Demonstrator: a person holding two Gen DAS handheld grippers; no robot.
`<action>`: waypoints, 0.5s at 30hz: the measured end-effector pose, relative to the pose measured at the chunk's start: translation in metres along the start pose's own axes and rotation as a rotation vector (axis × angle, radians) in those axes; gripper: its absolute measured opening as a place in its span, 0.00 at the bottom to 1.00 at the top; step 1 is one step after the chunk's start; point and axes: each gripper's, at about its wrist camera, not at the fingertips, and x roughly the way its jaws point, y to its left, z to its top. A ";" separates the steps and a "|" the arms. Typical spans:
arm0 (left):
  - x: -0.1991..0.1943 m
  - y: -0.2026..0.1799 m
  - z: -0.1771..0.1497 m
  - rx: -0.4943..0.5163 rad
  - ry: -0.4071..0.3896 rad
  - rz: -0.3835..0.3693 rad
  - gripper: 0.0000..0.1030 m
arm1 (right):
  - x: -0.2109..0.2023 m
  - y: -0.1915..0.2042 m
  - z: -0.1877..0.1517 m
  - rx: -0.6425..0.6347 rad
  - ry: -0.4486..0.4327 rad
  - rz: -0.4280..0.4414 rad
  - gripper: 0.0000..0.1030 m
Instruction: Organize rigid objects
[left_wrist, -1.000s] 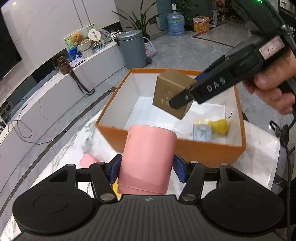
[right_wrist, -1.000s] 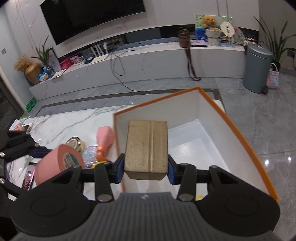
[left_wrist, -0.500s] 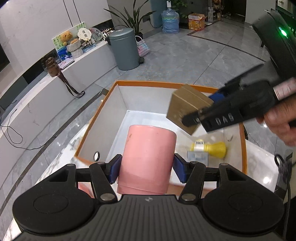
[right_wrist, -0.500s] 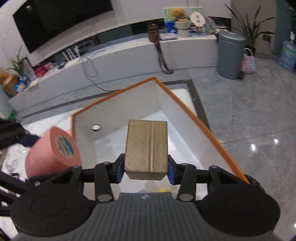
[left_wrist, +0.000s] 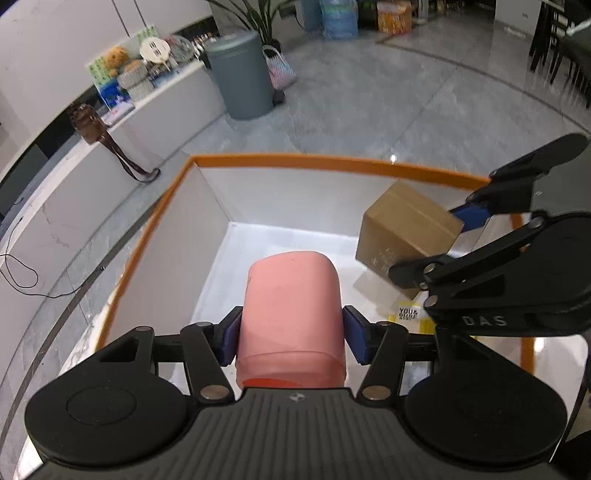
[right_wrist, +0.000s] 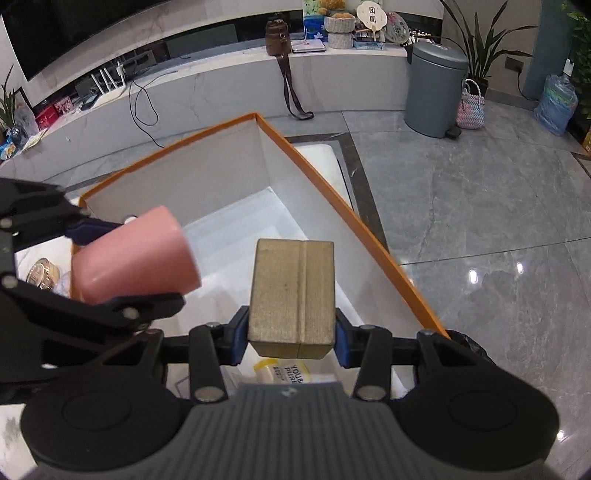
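Moved both loads from above the near rim to inside the orange box (left_wrist: 332, 162), lower now. Left gripper (left_wrist: 291, 338) jaws just closed a notch, clamped on the pink cup (left_wrist: 291, 314), held on its side, open end toward the camera, over the box's white floor. Right gripper (right_wrist: 291, 339) jaws tight on the cardboard block (right_wrist: 293, 295), pinched across its narrow sides, hanging near the right wall. Carried side by side, probably to drop both in one pass without collision. Already lying in the box: yellow bottle (right_wrist: 280, 371), under the block. Gold tin (right_wrist: 42, 273) outside on the counter (right_wrist: 33, 251). Release not yet done, judging by the contact.
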 end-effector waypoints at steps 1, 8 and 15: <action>0.005 -0.001 0.001 0.004 0.014 0.001 0.63 | 0.002 -0.002 -0.001 -0.001 0.006 -0.007 0.43; 0.029 -0.007 -0.007 0.010 0.083 -0.001 0.63 | 0.018 -0.006 -0.008 -0.033 0.065 -0.025 0.43; 0.042 -0.011 -0.013 0.018 0.130 0.001 0.63 | 0.030 -0.002 -0.013 -0.071 0.103 -0.035 0.43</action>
